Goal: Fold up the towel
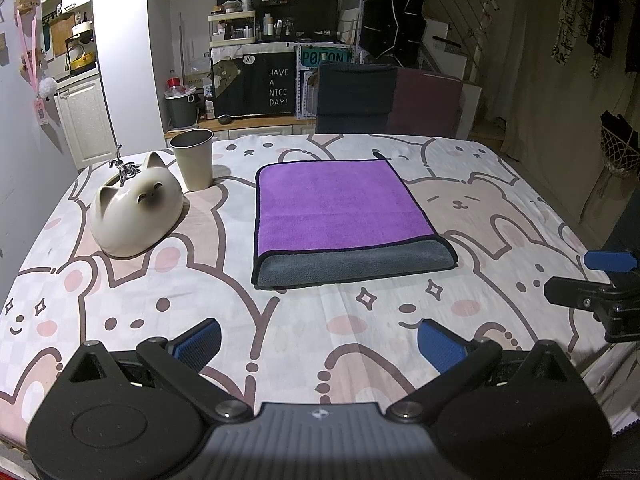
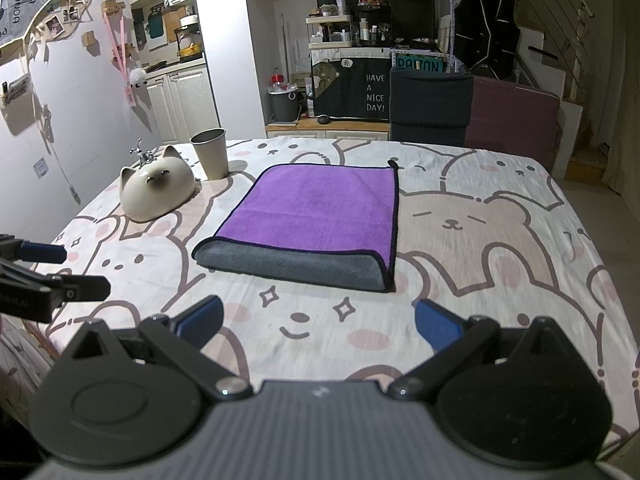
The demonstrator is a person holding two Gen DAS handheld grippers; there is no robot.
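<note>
Towel (image 1: pixel 344 216) lies folded once, grey fold on its near side. Left gripper (image 1: pixel 320 344) and right gripper (image 2: pixel 318 322) hover nearer than towel, fingers wide, likely ready for fold 2.

Materials & finishes on the table

Towel (image 1: pixel 340 204): plush matt cloth, purple top w/ grey underside at near edge. Tablecloth (image 1: pixel 500 216): smooth printed fabric. Cat-shaped bowl (image 1: pixel 136 210): glossy ceramic. Cup (image 1: pixel 193 164): dull metal. Left gripper (image 1: pixel 319 344) & right gripper (image 2: pixel 318 322): matt black plastic, blue ribbed pads.
</note>
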